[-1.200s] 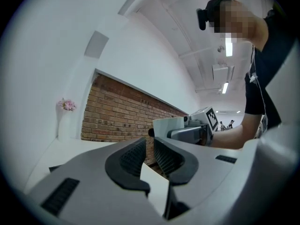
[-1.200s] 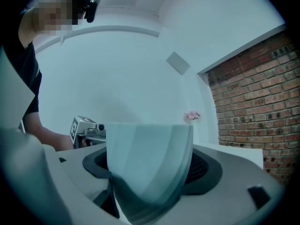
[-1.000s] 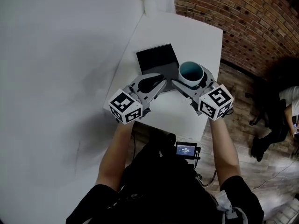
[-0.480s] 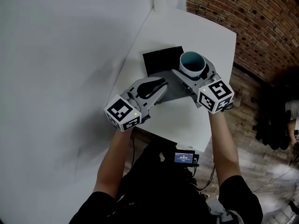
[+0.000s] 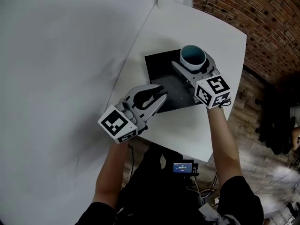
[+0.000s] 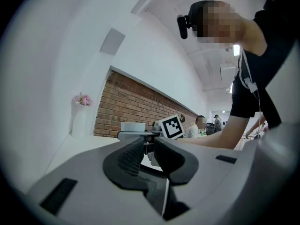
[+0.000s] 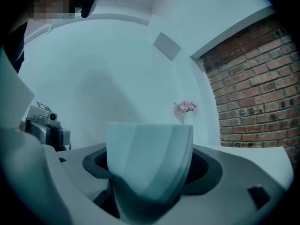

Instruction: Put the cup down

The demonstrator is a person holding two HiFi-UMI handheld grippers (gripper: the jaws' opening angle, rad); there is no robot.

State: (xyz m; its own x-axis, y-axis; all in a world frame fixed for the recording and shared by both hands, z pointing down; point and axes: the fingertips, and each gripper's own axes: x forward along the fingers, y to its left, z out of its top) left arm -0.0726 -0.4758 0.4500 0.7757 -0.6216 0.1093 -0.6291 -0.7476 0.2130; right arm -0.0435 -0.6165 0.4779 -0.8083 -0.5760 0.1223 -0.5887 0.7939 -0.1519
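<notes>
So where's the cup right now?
In the head view, the cup is held in the right gripper's fingers, over the black mat's far right corner.

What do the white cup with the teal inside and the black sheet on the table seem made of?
White faceted cup with teal inside: likely ceramic or hard plastic; crisp flat facets, smooth dull sheen. Black rectangular sheet: thin, flat, matte with grey glare; perhaps a rubber or plastic mat, unclear.

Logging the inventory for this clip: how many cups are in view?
1: the cup, clamped in the right tool, at the black mat's far right corner. No other shows.
</notes>
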